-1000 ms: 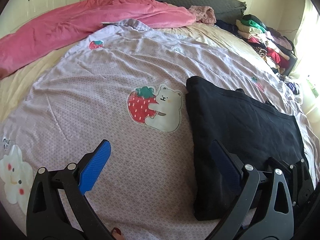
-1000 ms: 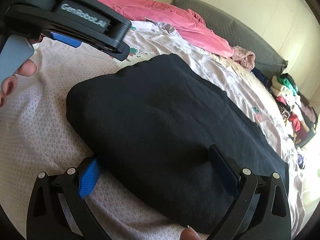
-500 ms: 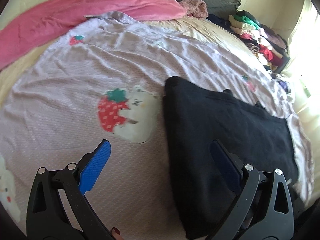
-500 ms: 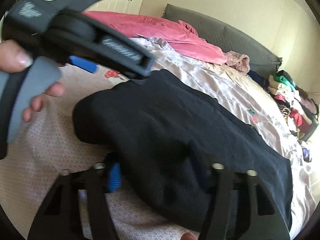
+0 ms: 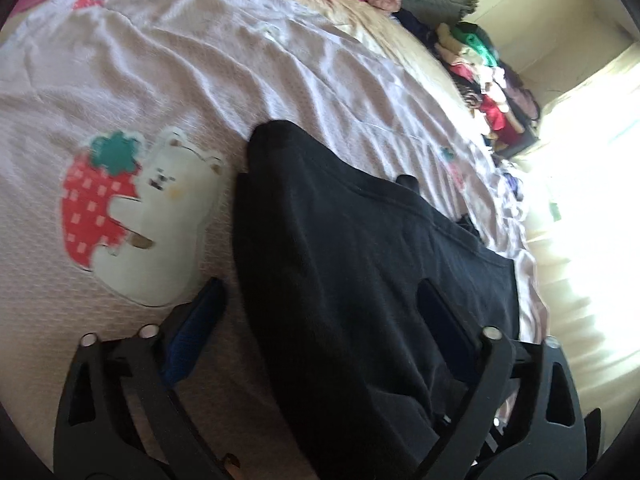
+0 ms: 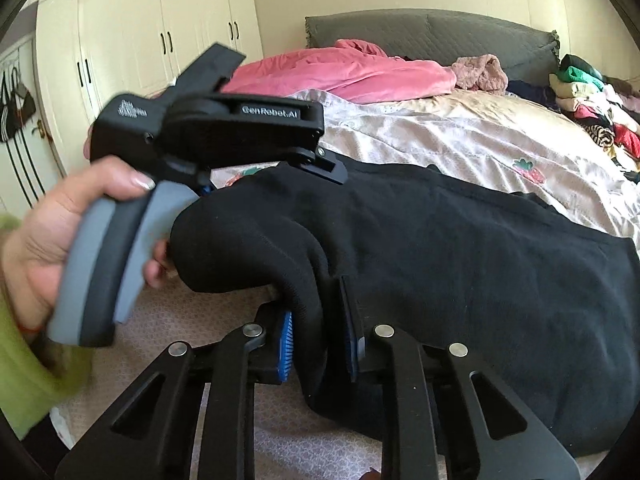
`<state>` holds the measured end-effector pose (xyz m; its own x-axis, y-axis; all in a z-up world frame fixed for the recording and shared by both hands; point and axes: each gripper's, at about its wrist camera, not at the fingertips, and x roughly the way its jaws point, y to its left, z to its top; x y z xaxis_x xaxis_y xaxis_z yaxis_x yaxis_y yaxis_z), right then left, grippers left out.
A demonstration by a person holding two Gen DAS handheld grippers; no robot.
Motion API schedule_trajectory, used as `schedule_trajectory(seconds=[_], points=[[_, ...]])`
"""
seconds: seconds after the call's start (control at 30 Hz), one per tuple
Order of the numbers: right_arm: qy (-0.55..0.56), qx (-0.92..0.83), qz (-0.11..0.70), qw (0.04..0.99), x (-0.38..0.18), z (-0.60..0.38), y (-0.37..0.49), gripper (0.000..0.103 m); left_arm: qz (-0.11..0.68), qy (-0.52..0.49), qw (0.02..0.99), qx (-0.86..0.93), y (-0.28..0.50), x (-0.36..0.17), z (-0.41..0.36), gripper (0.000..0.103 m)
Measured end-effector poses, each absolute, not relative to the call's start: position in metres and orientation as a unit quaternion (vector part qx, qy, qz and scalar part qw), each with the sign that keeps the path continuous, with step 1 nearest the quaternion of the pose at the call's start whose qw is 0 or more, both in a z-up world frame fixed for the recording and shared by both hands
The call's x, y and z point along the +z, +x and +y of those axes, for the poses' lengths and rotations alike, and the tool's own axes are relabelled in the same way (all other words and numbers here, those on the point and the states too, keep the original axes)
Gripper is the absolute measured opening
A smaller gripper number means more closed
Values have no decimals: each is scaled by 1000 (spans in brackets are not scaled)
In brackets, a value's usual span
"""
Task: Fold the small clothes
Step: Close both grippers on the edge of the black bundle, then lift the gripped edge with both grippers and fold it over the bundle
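A black garment (image 5: 360, 264) lies folded on the lilac bedspread (image 5: 200, 80). It also shows in the right wrist view (image 6: 460, 260). My left gripper (image 5: 320, 308) is open, its fingers straddling the garment's near left edge, one pad on the bedspread and one over the cloth. My right gripper (image 6: 320, 328) is shut on the garment's near edge, pinching a thick fold that is lifted a little. The left gripper's body (image 6: 224, 128), held in a hand, sits over the garment's far left corner in the right wrist view.
A strawberry-and-bear print (image 5: 132, 216) is on the bedspread left of the garment. A pink blanket (image 6: 340, 76) and grey headboard (image 6: 440, 36) lie at the back. A pile of clothes (image 6: 592, 116) is at the far right. White wardrobes (image 6: 160, 28) stand left.
My right gripper has closed on the garment's near edge and raised it. My left gripper has moved right and forward, now straddling the garment's left edge, still open.
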<state>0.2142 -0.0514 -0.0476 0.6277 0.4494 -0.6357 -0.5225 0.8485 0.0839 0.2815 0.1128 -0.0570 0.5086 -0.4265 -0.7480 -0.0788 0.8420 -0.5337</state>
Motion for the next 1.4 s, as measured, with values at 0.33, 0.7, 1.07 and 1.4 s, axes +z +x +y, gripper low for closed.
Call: schedule_trajectory(seconds=[0.33, 0.7, 1.07, 1.4], points=[[-43, 265, 329, 905, -49, -54, 206, 17, 469, -267, 835, -105, 275, -54, 103, 27], [1, 252, 264, 931, -16, -90, 177, 7, 409, -223, 876, -128, 252, 11, 58, 19], [52, 230, 229, 944, 5, -142, 151, 7, 405, -173, 888, -130, 247, 45, -6, 19], [90, 214, 214, 949, 12, -185, 134, 7, 407, -135, 893, -134, 240, 60, -60, 19]])
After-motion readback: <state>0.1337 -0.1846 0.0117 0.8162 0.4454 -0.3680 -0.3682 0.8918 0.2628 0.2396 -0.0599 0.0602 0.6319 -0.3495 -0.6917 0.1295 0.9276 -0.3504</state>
